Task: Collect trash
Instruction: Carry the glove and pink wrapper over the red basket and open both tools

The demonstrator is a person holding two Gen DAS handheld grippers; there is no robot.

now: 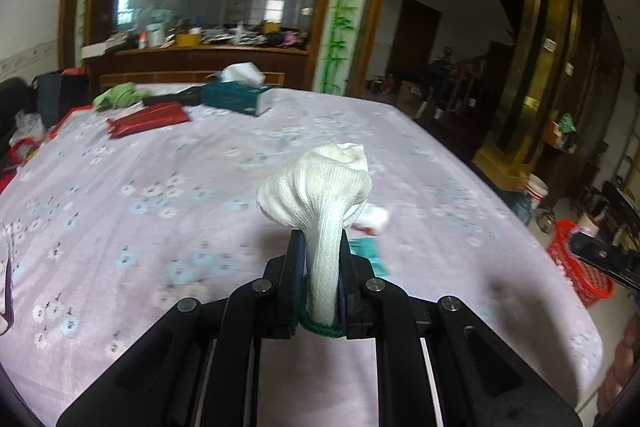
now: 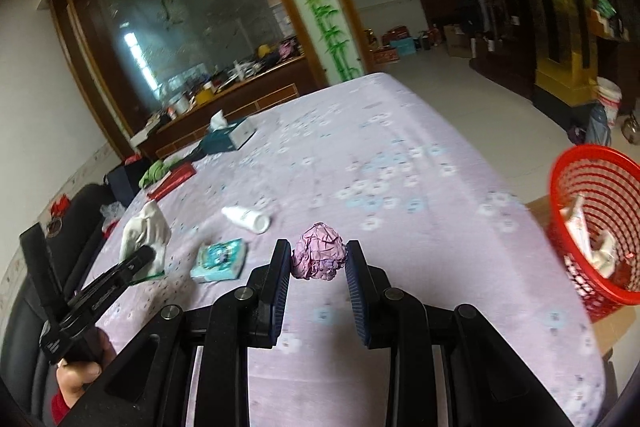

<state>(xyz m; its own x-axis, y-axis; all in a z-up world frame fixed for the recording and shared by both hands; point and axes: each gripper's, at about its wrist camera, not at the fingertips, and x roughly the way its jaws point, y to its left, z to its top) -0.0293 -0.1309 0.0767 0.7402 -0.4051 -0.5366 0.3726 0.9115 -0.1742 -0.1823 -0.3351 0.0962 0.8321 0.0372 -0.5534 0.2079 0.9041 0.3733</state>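
Tongs status, both sides. Left tongs (image 1: 320, 239): jaws clamped on a white knitted glove (image 1: 320, 195), gripped at the cuff end, which has a green hem down between the jaws; the bunched body of the glove stands up above the tips, clear of the desk (image 1: 200, 187). The right wrist view shows the same glove (image 2: 144, 231) held by the left tongs (image 2: 146, 253), with the hand (image 2: 78, 375) on the handle at lower left.

Right tongs (image 2: 318, 259): jaws closed onto a crumpled pink paper ball (image 2: 319, 257), each pad touching one side of it, above the desk (image 2: 400, 267).

Landmark: the paper ball, right wrist view.
- Teal tissue packet (image 2: 219, 260) lies flat on the desk, left of the ball, between it and the glove.
- Small white bottle (image 2: 247, 218) lies on its side, beyond and left of the ball, just past the packet.
- Red mesh basket (image 2: 592, 223) stands off the desk edge, well to the right of the ball; pale crumpled wrappers lie inside it.
- Teal tissue box (image 2: 230, 137), a white tissue sticking out of the top, sits far beyond the ball, toward the far left of the desk.
- Green cloth (image 2: 156, 171) and red flat packages (image 2: 172, 181) lie near that box, far left of the ball.

Desk cover: lilac cloth, small white and blue flower print. Both views slightly blurred.
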